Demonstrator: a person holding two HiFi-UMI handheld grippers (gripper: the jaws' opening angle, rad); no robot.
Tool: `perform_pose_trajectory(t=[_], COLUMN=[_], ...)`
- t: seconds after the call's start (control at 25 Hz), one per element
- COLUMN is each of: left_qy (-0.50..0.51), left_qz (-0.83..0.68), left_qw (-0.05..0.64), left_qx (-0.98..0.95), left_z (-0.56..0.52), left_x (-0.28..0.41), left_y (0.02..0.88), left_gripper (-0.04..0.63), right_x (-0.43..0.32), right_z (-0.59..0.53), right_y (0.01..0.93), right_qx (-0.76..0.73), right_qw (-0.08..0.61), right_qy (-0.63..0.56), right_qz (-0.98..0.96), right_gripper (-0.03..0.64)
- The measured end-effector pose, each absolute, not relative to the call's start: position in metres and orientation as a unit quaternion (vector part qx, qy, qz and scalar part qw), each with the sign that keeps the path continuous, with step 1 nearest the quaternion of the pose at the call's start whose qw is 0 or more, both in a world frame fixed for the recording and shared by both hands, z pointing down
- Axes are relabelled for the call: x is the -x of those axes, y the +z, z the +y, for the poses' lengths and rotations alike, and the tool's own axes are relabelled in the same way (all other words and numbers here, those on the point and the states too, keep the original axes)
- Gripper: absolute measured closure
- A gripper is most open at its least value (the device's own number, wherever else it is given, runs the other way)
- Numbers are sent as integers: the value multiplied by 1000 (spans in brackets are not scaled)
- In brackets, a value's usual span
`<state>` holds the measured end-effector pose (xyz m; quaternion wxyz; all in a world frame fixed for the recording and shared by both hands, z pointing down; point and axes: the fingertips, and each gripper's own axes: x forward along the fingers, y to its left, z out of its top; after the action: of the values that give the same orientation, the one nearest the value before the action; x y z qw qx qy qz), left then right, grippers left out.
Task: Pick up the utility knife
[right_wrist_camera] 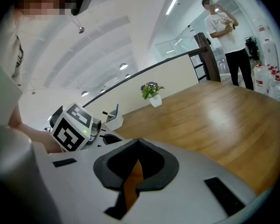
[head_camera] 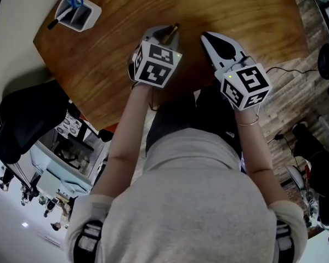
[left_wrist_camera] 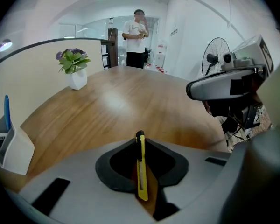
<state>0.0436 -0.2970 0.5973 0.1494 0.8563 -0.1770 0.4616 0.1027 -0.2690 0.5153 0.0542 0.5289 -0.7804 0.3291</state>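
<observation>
The utility knife (left_wrist_camera: 140,167) is a slim yellow one with a black tip. It stands on edge between the dark pads of my left gripper (left_wrist_camera: 140,138), which is shut on it. From the head view only its dark tip (head_camera: 175,28) pokes out past the left gripper (head_camera: 165,33) over the wooden table (head_camera: 109,53). My right gripper (head_camera: 207,37) hovers just to the right of the left one. Its jaws meet at the tips (right_wrist_camera: 138,142) with nothing between them.
A white pen holder (head_camera: 77,12) with blue-handled items stands at the table's far left corner. A small potted plant (left_wrist_camera: 74,71) sits at the far edge. A person (left_wrist_camera: 136,38) stands beyond the table, and a fan (left_wrist_camera: 218,55) is at the right.
</observation>
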Motion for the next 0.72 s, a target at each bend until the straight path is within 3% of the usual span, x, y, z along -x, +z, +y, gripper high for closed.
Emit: perform_pose_trajectory(t=[0.72], left_qy=[382], left_qz=[-229], left_qw=[168], left_qx=[-880], left_z=[-309], left_x=[-45], left_y=[535], left_gripper=[528], right_x=[-96], right_z=[-275], right_y=[479], right_qx=[-513], right_qw=[49], right_qy=[286], right_qz=[-808], right_gripper=[606])
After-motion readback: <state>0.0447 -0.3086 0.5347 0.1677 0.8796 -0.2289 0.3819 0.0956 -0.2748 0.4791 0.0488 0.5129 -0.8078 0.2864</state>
